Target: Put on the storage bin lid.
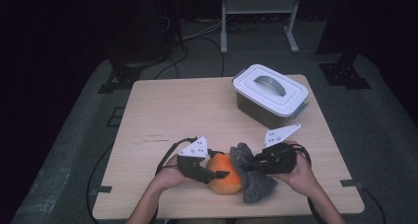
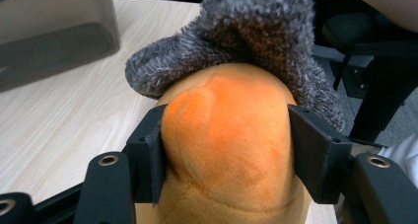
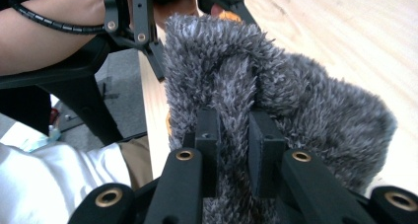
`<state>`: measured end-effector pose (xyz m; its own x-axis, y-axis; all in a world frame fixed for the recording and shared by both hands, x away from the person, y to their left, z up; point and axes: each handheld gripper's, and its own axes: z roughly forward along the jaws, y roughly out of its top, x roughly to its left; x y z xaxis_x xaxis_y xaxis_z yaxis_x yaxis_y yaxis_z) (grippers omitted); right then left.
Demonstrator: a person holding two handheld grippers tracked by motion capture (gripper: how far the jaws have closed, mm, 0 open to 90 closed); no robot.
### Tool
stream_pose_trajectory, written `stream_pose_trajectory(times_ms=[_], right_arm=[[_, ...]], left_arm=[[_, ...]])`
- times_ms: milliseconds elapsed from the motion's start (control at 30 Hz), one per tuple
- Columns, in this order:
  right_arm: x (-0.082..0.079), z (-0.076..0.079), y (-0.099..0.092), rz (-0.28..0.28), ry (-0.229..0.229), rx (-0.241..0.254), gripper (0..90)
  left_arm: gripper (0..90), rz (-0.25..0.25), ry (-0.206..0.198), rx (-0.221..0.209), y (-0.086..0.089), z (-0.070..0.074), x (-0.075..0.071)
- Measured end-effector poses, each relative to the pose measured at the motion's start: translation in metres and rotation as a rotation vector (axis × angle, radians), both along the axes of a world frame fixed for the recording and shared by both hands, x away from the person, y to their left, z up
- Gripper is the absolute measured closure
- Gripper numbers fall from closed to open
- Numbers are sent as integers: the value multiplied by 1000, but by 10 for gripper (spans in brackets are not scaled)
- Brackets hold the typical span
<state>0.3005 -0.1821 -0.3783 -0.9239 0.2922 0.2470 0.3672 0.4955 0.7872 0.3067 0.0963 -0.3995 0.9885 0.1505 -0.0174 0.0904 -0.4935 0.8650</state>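
Observation:
A round orange plush toy rests near the table's front edge. My left gripper comes at it from the left and is shut on it. In the left gripper view both black pads press into the sides of the orange plush toy. A grey fuzzy cloth drapes over the toy's right side and onto the table. My right gripper comes in from the right and is shut on a fold of the grey fuzzy cloth, pinched between its jaws. The grey cloth covers the toy's far top.
A dark box with a white handled lid stands at the table's back right; its wall is also in the left gripper view. The wooden table has bare room at left and centre. Cables and a metal stand lie on the floor beyond.

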Motion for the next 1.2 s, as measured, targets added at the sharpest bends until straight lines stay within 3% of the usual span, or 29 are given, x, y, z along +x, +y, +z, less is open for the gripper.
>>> stream_pose_trajectory(times_ms=[200, 400, 500, 700, 833, 967, 1100, 1200], right_arm=[[4, -9, -13, -11, 41, -16, 770], [2, 2, -14, -22, 12, 25, 762], [2, 0, -8, -11, 3, -2, 763], [4, -9, -13, 1, 31, -23, 763], [7, -13, -21, -4, 53, -26, 763], [6, -8, -25, -11, 42, -18, 764], [3, 5, -24, -14, 3, 49, 764], [0, 9, -15, -2, -17, 39, 763]], left_arm=[[380, 10, 11, -18, 1, -1, 2], [371, 7, -1, -28, -5, -3, 0], [328, 12, 0, -32, -7, -4, -1], [101, 7, 61, -22, -7, -7, 3], [108, 6, 119, -21, -5, -19, 10], [265, -7, 95, -25, -6, -19, 6], [288, -46, 44, -12, -13, -19, -1], [282, -51, 23, 3, -17, -17, -4]])
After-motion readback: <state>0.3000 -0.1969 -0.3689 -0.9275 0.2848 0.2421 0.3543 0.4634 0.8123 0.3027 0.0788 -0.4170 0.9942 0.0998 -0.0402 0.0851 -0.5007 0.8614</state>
